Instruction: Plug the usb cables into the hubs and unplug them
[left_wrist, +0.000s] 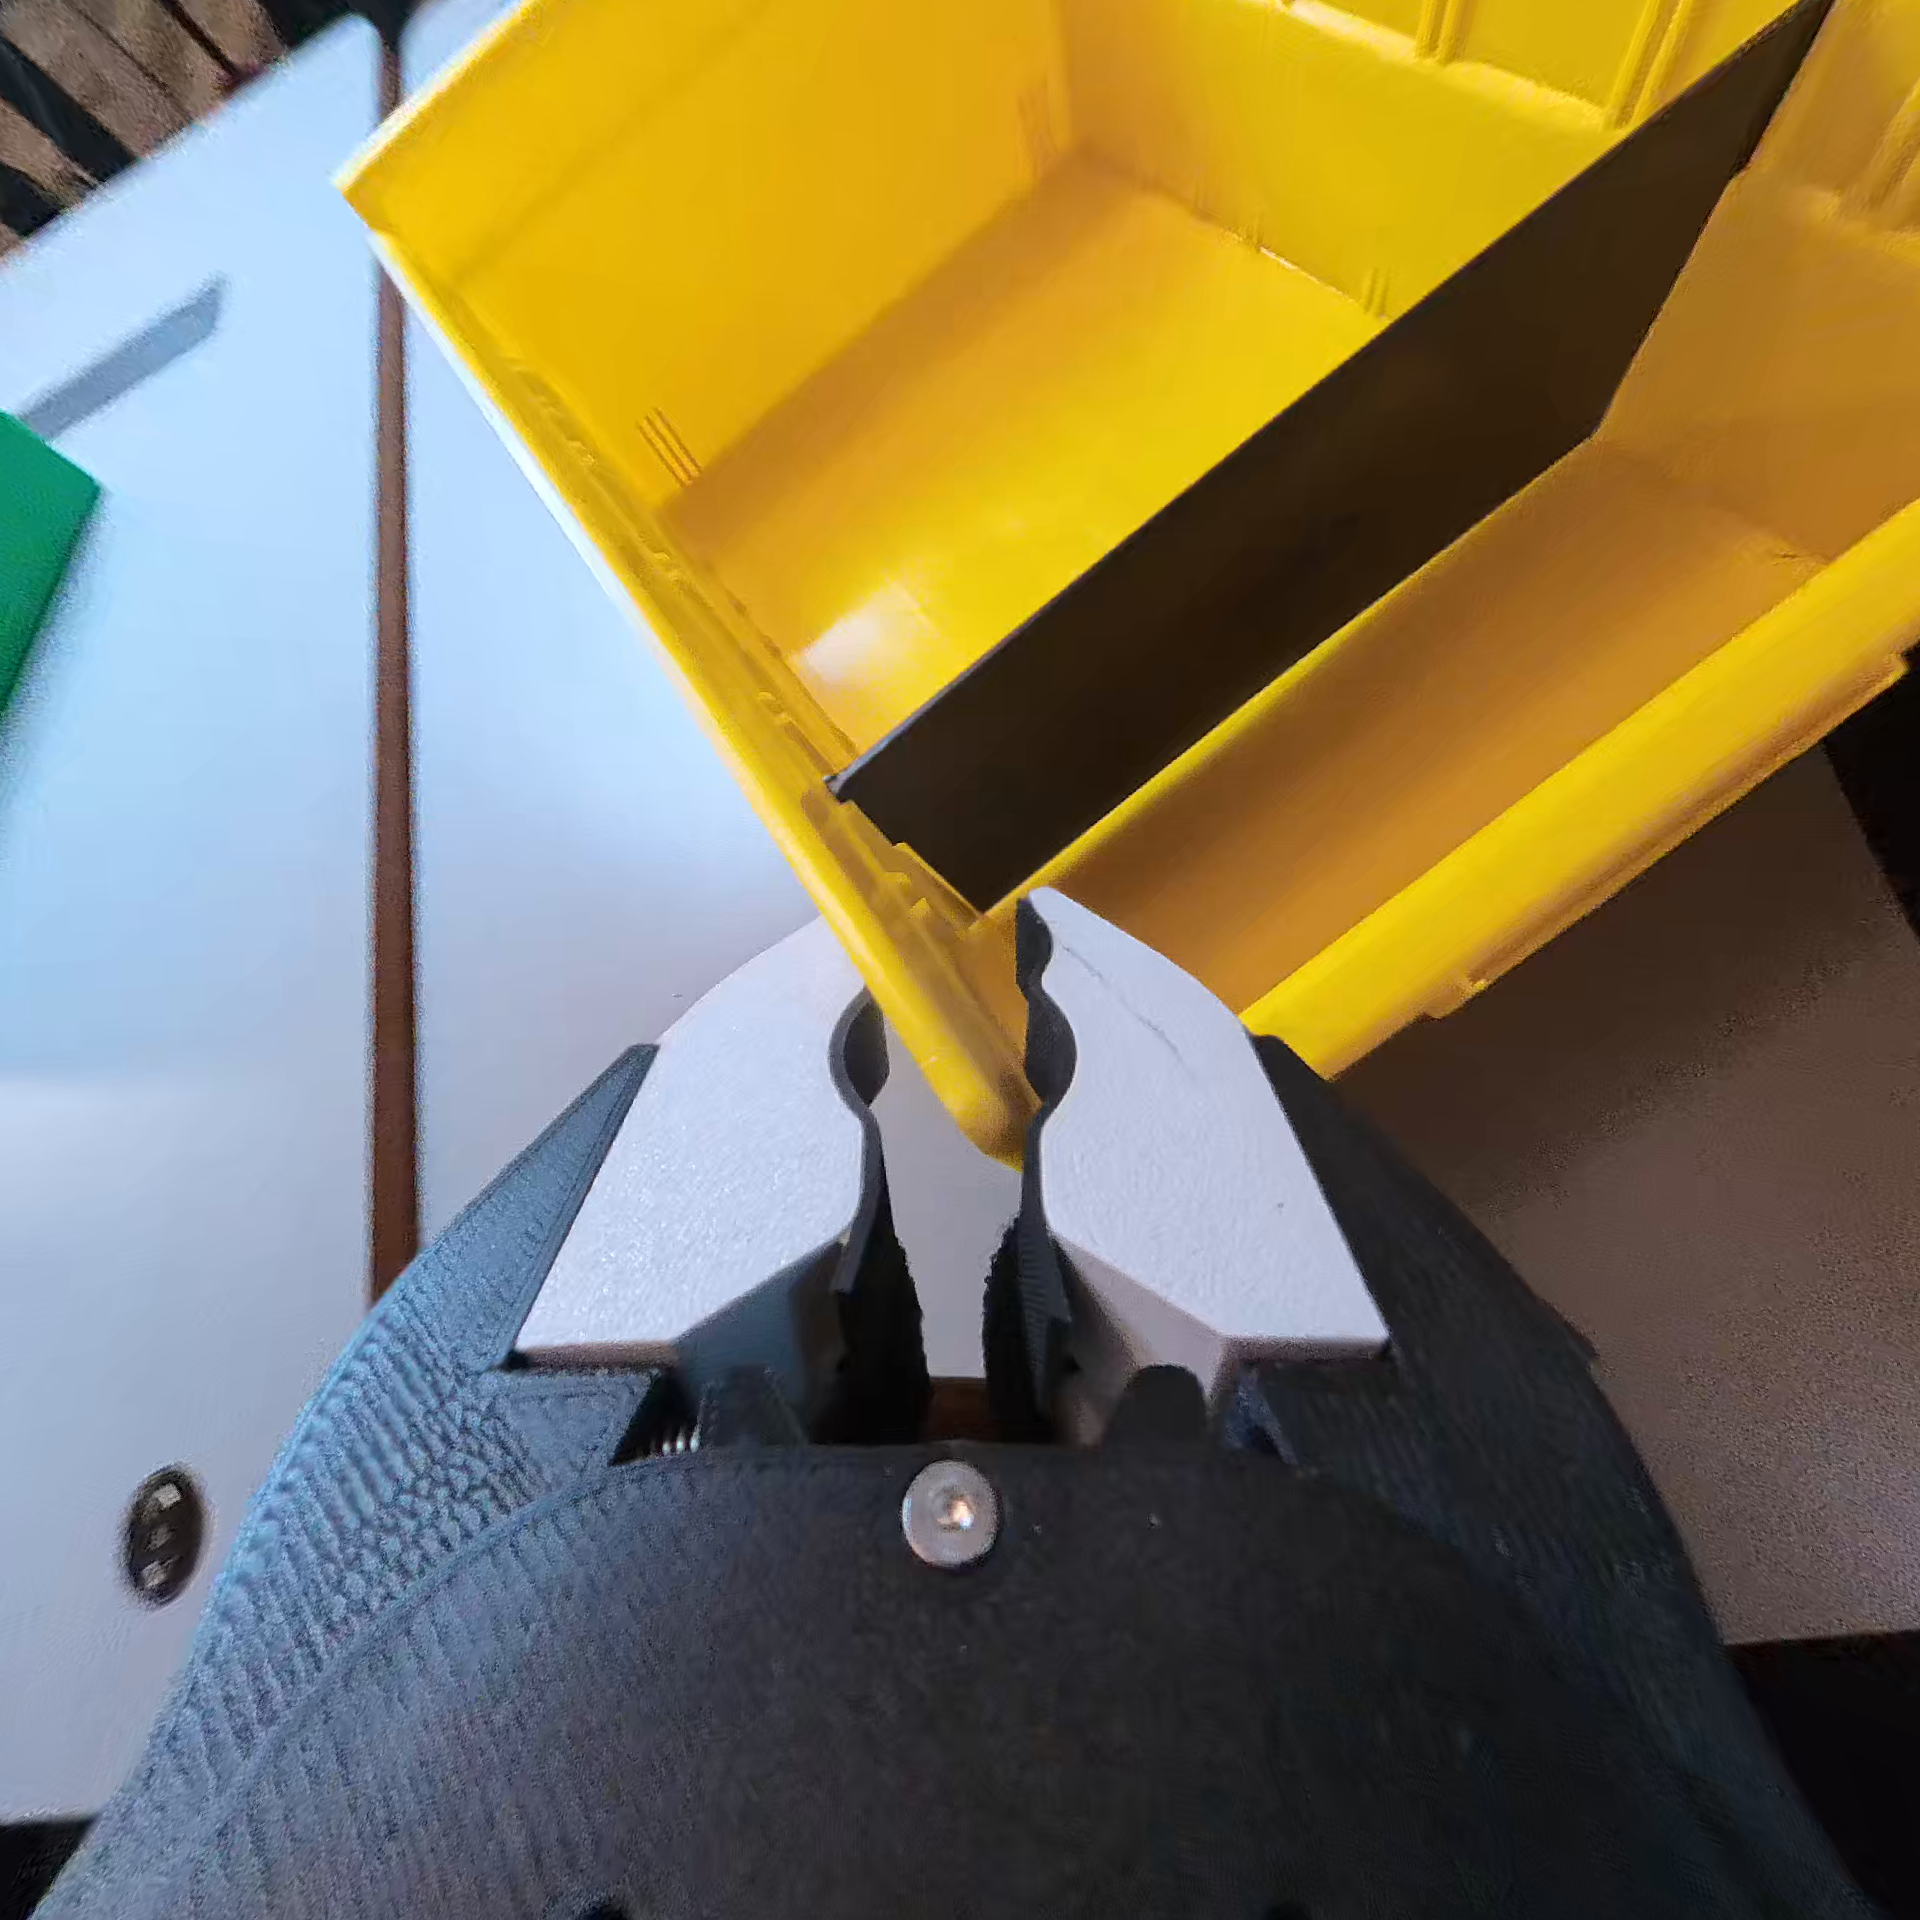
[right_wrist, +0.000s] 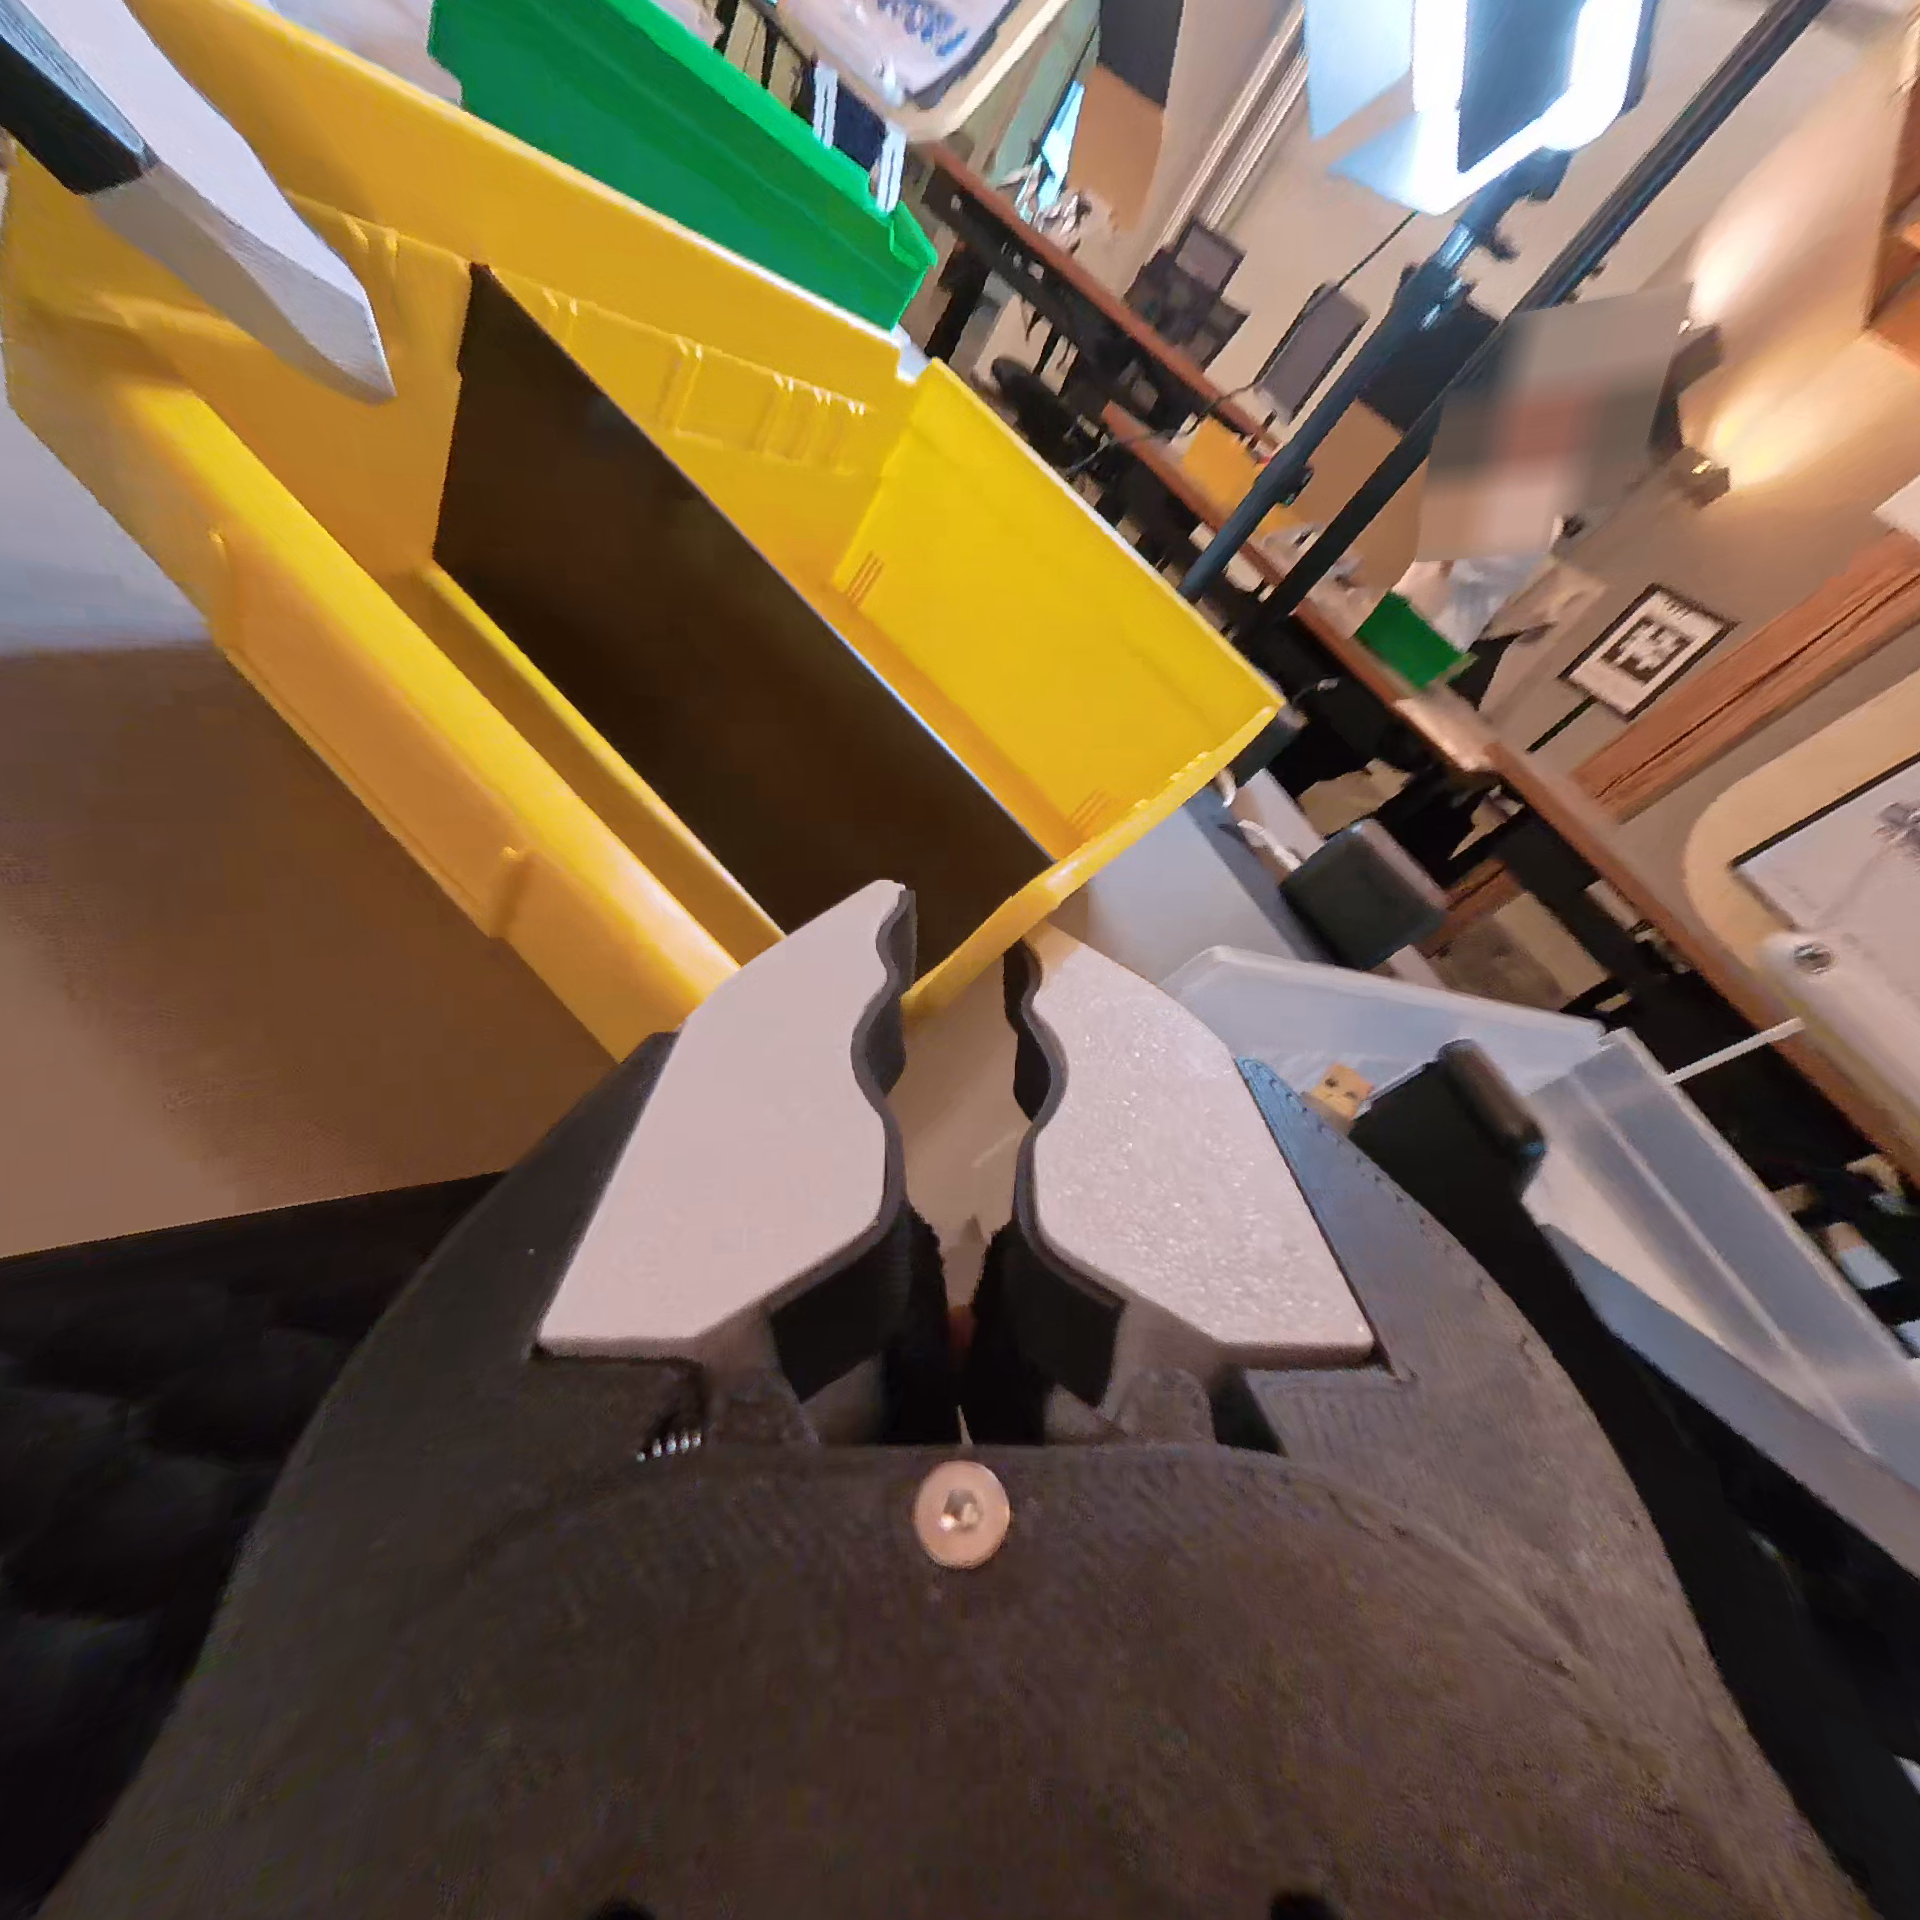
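Between left gripper (left_wrist: 951, 1023) fingers: corner rim of glossy yellow plastic bin (left_wrist: 935, 343), rim pinched, jaws nearly closed on it. Black flat divider (left_wrist: 1299, 582) slots across bin just ahead. Right gripper (right_wrist: 961, 971), grainy grey fingers with wavy black pads, jaws narrowly apart around opposite rim. USB plug (right_wrist: 1340, 1091) lies right of right gripper in clear tub (right_wrist: 1662, 1164). Green bin (right_wrist: 675, 114) beyond.

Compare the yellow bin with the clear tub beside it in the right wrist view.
The yellow bin is opaque; the clear tub is see-through. The yellow bin has a black divider; the clear tub holds a USB plug. Both are open-topped plastic.
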